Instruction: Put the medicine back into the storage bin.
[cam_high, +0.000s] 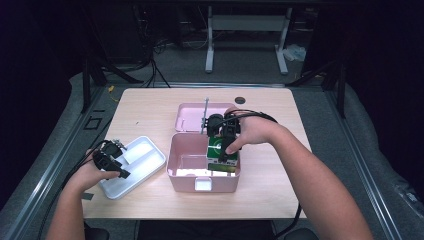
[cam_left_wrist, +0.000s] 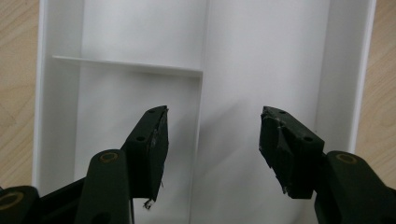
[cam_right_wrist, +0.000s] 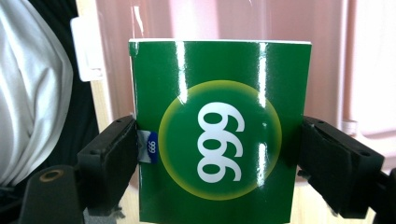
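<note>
Gripping the green box by its two side edges, our right gripper is clamping it with both black jaws pressed flat against the glossy card, and in the high view we are holding that box upright over the right part of the open pink case, whose lid is lying back behind it on the wooden table. We are judging the grip as thin: the jaws are catching the box only at mid-height on a slick face, so it could swivel or slip as we lower it, and a corner could snag on the case wall if we are coming down off-centre. On the box we are reading "999" in white inside a yellow-ringed circle, and again in tiny print on a small blue tab by one jaw. Our left gripper is hanging wide open and empty over the white divided tray, which is sitting left of the case; drifting down, it could knock that tray.
</note>
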